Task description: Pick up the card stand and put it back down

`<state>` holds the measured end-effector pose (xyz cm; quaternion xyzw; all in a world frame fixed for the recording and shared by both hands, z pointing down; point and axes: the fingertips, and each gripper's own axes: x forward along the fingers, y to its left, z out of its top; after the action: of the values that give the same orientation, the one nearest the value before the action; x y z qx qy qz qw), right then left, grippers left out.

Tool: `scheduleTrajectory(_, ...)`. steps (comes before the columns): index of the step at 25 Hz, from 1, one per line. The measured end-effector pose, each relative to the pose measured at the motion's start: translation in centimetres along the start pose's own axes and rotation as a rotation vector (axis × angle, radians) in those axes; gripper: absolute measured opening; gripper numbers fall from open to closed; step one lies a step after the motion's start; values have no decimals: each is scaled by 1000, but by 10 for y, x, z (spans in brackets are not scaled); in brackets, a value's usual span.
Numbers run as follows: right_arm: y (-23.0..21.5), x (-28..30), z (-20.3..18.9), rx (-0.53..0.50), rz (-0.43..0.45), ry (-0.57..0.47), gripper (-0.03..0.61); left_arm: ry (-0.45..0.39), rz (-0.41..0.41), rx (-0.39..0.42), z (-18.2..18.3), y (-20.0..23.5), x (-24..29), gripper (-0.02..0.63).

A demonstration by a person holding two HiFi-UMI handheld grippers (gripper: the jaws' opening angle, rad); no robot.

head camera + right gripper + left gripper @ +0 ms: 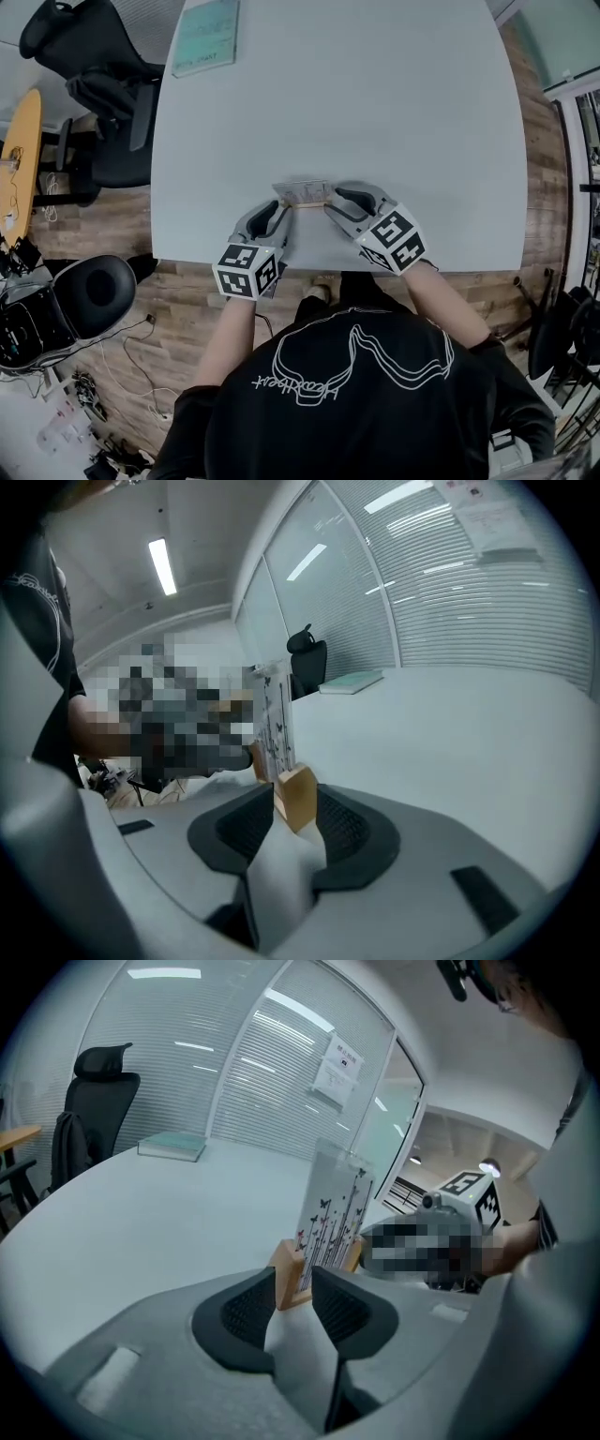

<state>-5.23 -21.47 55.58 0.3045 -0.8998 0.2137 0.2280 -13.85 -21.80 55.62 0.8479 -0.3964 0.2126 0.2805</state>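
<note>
Grey left gripper [279,211] and right gripper [335,199], ribbed jaws apart, around wooden-based card stand [303,192].

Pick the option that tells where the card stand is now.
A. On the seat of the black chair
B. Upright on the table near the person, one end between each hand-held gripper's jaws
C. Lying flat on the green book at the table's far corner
B: the card stand is upright on the table near the person's edge. Its wooden ends sit between the open jaws of the left hand-held gripper and the right hand-held gripper.
</note>
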Motion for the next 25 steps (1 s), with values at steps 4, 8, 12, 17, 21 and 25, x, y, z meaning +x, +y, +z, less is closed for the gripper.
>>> scheduleTrajectory(4, -4, 4, -4, 0, -49, 5, 143, -4, -14, 29, 4, 0, 6, 118)
scheduleTrajectory(8, -4, 8, -3, -9, -62, 8, 123, -9, -19, 24, 7, 2, 8, 115)
scheduleTrajectory(12, -4, 10, -2, -26, -64, 17, 107, 0, -14, 10, 8, 3, 8, 103)
scheduleTrajectory(17, -6, 10, -1, -26, -71, 23, 103, 9, -11, -9, 8, 4, 8, 100)
scheduleTrajectory(21, -6, 10, 1, -26, -75, 25, 100, 7, -14, -21, 9, 4, 7, 100)
scheduleTrajectory(25, -5, 10, 2, -1, -85, 23, 97, 4, -16, -24, 12, 5, 5, 97)
